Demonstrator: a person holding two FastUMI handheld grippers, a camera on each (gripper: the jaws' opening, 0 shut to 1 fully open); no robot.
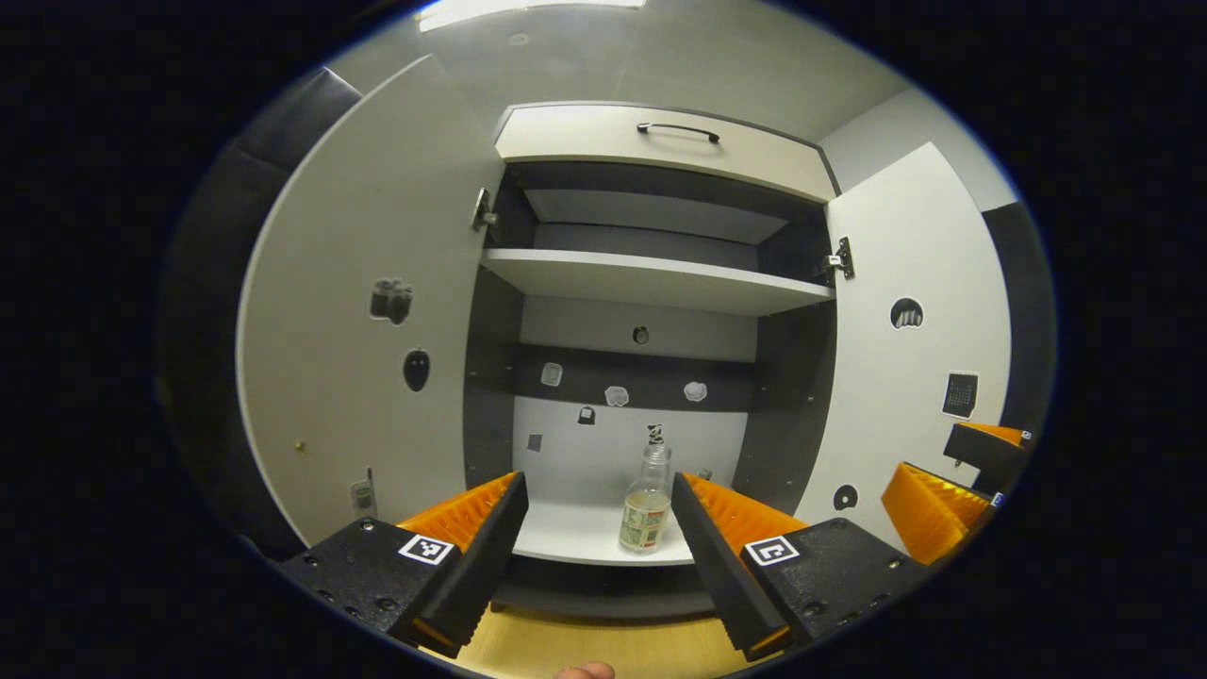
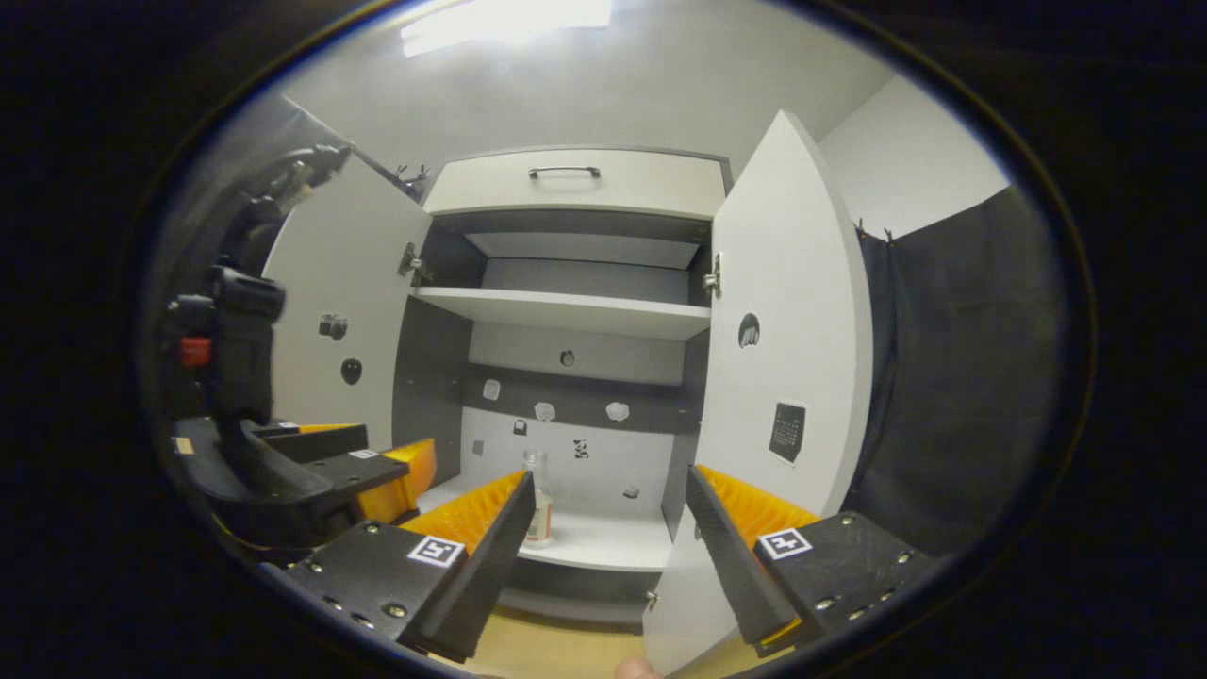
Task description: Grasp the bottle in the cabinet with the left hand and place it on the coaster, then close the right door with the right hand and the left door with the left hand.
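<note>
A small clear bottle with a label stands upright on the cabinet's lower shelf, toward its right side. My left gripper is open in front of the shelf, short of the bottle, which sits just inside its right finger. Both doors stand wide open: the left door and the right door. In the right gripper view, my right gripper is open and holds nothing, close to the right door. The bottle peeks from behind its left finger. The left gripper shows at the left.
An upper shelf spans the cabinet, and a closed panel with a dark handle sits above it. A wooden surface lies below the cabinet. The right gripper hangs near the right door. Stickers dot the doors and back wall.
</note>
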